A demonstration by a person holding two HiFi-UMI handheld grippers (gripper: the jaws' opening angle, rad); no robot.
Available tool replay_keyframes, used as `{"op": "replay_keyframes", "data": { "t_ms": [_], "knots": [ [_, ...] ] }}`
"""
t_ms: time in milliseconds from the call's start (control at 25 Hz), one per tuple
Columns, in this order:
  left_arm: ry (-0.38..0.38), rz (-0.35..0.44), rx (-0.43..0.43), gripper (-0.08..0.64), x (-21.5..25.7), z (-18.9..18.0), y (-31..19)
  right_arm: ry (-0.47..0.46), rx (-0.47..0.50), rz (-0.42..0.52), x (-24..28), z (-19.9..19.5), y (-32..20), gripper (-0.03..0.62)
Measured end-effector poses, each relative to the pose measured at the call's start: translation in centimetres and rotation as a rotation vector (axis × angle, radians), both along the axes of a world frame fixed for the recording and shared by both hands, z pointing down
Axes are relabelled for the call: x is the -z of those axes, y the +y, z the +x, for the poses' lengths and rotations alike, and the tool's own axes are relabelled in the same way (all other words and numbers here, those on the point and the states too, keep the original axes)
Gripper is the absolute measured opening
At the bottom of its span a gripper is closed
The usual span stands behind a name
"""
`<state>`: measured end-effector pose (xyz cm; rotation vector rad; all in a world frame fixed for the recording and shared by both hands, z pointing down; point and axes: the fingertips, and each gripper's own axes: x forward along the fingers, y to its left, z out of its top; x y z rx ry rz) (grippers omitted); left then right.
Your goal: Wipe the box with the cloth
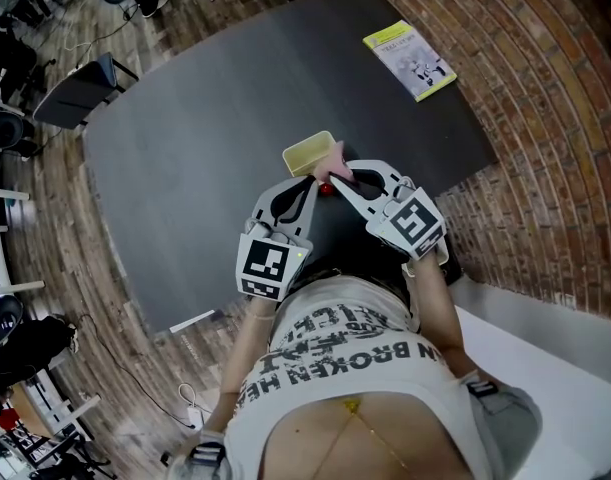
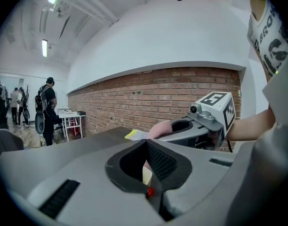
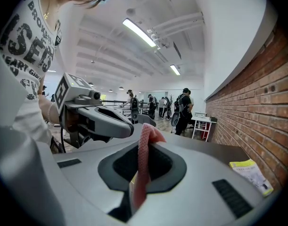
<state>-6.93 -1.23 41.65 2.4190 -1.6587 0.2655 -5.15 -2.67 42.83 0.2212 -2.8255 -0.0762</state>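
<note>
Pinching pink cloth [image 3: 143, 166] between closed jaws: right gripper [image 3: 143, 142], cloth end sticking up past tips. Left gripper [image 2: 146, 142] jaws closed together, tips at near rim of yellow box [image 1: 307, 154]; hold on rim unclear. In head view, cloth touches box's right side. Small red object [image 1: 326, 187] just below both grippers' tips. Box close to tabletop [image 1: 205, 168] near edge, about midway along. Yellow booklet [image 1: 410, 60] well apart, near far right corner.
</note>
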Motion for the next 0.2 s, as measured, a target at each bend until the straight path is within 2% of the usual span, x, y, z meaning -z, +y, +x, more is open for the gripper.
{"op": "replay_keyframes", "data": {
  "t_ms": [200],
  "knots": [
    [0.005,-0.007,0.002,0.008,-0.30,0.07,0.28,0.006,-0.001,-0.008,-0.26,-0.07,0.20,0.017]
  ]
}}
